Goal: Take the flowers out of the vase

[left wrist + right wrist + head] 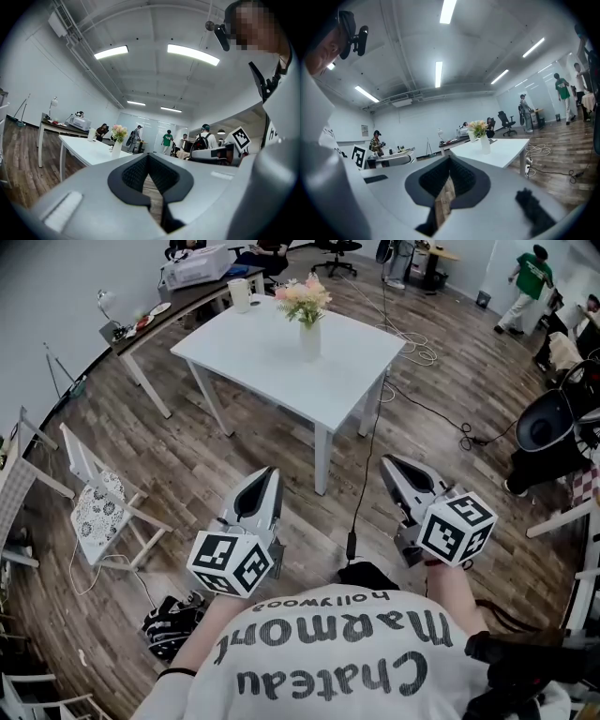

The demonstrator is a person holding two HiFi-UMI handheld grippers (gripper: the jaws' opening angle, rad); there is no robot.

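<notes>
Both my left gripper (pixel 271 472) and my right gripper (pixel 387 463) are hovering in front of my shirt (pixel 328 657), each clenched with nothing between its jaws. Well beyond them, a white table (pixel 253 357) is standing on the wood floor (pixel 187 470). Toward its far side a slim white vase (pixel 309 339) is standing upright, mouth pointing up. Pink and cream flowers (pixel 302 298) are sticking out of it.

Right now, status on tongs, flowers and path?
Both shut, empty: left tongs, right tongs. Untouched flowers in the vase on the white table, out of reach ahead. In the way: only a cable on the floor.
</notes>
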